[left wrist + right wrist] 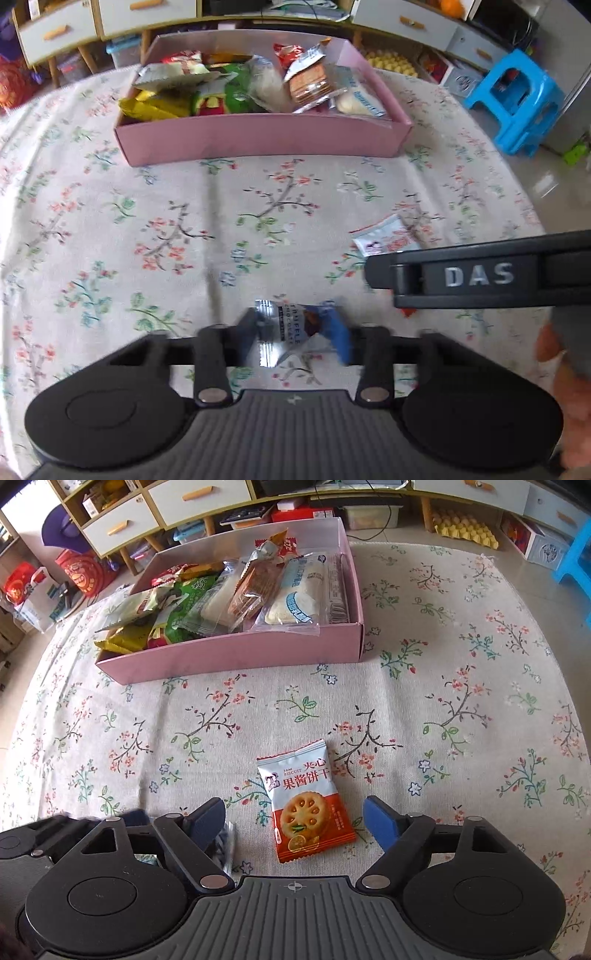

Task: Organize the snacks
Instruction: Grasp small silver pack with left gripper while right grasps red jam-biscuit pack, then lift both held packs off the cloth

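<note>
Left gripper (295, 338) clamped on truffle chocolate wrapper (282, 326), low over floral tablecloth (184, 229); right gripper (295, 818) jaws wide, straddling jam biscuit packet (308, 801) flat on cloth, pads apart from it; pink box (236, 657) of snacks beyond, path unobstructed; blue stool (517, 99) right.

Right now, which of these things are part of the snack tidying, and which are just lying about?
Part of the job:
- chocolate, pinched in the left fingers
- biscuit packet, lying between the open right fingers
- pink box, already holding snacks

Just lying about:
- blue stool
- drawers
- egg tray
</note>
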`<state>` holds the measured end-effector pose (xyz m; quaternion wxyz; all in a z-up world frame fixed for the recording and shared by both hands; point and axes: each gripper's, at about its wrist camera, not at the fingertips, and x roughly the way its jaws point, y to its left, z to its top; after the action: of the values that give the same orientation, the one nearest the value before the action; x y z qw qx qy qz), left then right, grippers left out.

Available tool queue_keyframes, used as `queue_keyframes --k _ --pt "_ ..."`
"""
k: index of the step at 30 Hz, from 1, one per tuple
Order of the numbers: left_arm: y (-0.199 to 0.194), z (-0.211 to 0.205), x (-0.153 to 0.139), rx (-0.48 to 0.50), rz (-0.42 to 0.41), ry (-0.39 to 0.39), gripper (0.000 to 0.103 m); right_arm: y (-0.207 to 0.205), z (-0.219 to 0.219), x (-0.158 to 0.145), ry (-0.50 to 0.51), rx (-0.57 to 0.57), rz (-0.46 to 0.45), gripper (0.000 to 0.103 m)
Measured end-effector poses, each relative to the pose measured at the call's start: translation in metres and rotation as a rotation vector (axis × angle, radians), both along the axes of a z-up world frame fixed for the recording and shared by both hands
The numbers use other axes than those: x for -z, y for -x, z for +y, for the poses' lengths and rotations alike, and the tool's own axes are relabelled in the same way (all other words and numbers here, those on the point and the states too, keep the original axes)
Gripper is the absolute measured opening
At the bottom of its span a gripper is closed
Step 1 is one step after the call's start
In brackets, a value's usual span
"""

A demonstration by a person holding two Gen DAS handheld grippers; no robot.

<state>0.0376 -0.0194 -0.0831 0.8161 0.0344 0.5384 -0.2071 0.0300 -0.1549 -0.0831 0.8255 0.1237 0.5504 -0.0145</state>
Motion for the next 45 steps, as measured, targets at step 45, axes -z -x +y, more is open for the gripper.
queue_keyframes --k 45 --pt "-0.011 0.016 -0.018 -0.064 -0.093 -0.026 0.012 -0.01 0.003 0.012 0.065 -0.012 0.009 0.044"
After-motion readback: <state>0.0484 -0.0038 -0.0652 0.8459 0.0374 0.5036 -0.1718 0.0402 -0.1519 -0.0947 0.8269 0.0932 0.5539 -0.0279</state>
